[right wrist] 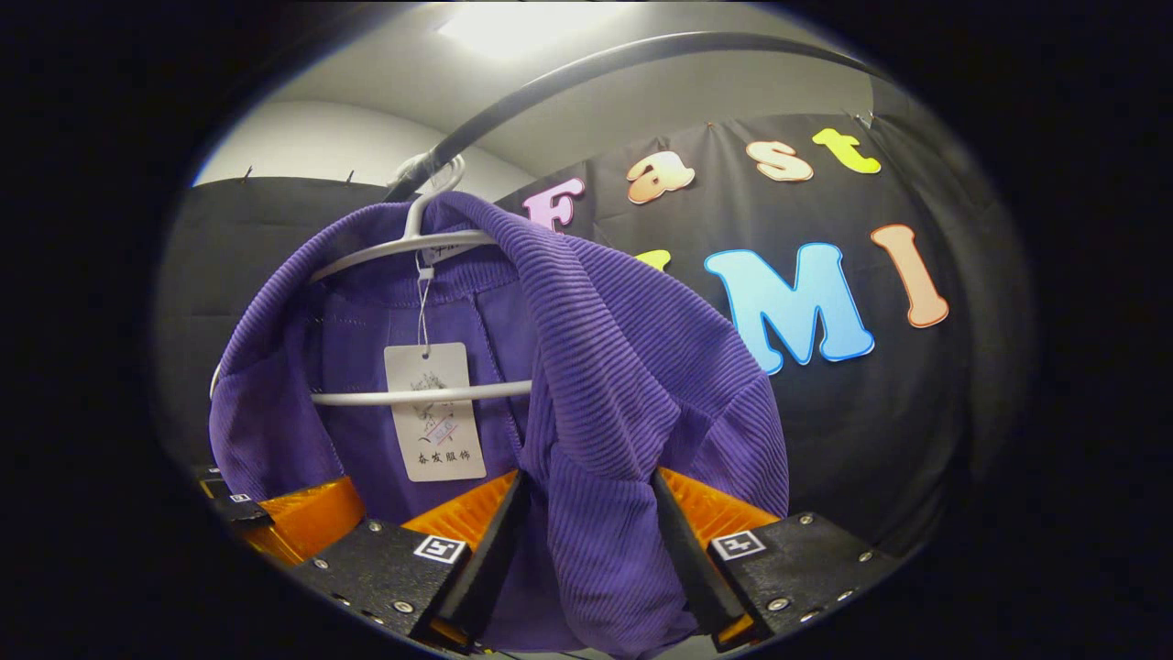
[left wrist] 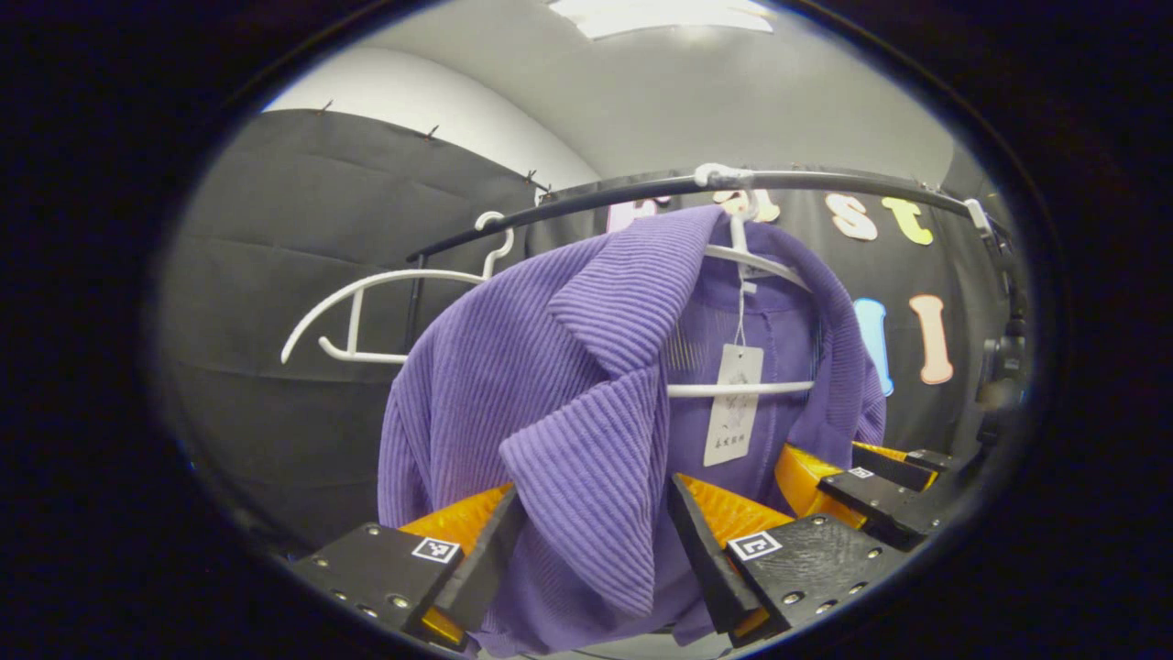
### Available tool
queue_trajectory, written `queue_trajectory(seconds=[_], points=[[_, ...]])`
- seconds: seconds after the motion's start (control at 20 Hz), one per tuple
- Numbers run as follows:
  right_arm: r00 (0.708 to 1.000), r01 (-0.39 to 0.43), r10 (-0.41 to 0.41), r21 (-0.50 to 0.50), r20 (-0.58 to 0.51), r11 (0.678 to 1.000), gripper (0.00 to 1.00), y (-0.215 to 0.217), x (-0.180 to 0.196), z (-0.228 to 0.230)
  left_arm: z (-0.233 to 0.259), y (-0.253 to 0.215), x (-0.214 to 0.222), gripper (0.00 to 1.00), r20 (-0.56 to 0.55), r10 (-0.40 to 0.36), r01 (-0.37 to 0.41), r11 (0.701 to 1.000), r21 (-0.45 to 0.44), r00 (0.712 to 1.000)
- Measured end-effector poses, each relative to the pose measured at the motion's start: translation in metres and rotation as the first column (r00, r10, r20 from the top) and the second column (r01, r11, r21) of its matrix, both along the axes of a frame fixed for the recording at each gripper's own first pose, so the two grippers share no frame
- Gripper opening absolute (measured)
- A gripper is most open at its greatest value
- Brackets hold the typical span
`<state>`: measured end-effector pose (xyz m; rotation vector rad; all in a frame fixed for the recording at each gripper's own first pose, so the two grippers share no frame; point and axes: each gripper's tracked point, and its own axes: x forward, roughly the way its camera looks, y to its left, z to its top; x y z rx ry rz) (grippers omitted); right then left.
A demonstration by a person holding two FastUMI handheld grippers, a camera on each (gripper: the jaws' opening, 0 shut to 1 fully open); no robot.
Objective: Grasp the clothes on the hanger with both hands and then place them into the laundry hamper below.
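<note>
A purple ribbed garment [left wrist: 550, 367] hangs on a white hanger [left wrist: 770, 269] from a black rail [left wrist: 596, 195]. My left gripper [left wrist: 594, 536] is shut on the garment's front lapel, which fills the gap between its fingers. In the right gripper view the same garment [right wrist: 632, 367] drapes over the hanger [right wrist: 412, 243]. There my right gripper [right wrist: 586, 541] is shut on a bunched fold of the other front edge. The right gripper [left wrist: 880, 477] also appears at the lower right of the left gripper view, against the cloth. The left gripper [right wrist: 266, 513] sits low on the left of the right gripper view.
An empty white hanger [left wrist: 367, 293] hangs on the rail to the left of the garment. A paper tag [right wrist: 433, 412] dangles on a string inside the collar. Black cloth walls stand close behind, and the rail [right wrist: 586, 64] arcs overhead.
</note>
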<state>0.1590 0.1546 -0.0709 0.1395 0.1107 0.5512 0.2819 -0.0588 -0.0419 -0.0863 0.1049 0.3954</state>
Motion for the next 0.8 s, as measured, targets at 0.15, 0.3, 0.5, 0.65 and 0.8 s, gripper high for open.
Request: queue_trajectory(seconds=[0.15,0.3,0.5,0.65,0.8], points=[[1.0,0.01,-0.01,-0.002,0.002,1.0,0.52,0.001,0.003,-0.001,-0.002,0.009,-0.001,0.8,-0.001,0.029,-0.029,1.0,-0.009,1.0],[0.999,0.029,-0.029,0.005,0.015,1.0,0.28,-0.001,0.008,0.003,-0.006,0.007,0.001,0.66,0.002,0.011,-0.011,0.999,-0.045,1.0],[0.994,0.038,-0.04,0.016,0.104,0.999,0.06,-0.01,0.001,0.027,-0.002,0.021,-0.007,0.12,-0.012,0.034,-0.034,0.999,0.004,0.999],[0.977,0.076,-0.088,0.066,0.197,0.995,0.05,-0.021,0.0,0.062,0.003,0.005,-0.007,0.04,-0.012,-0.04,0.04,0.999,-0.015,0.999],[0.959,0.089,-0.105,0.072,0.264,0.993,0.05,-0.026,0.002,0.09,0.022,0.005,-0.019,0.0,0.015,-0.051,0.051,0.999,0.009,0.999]])
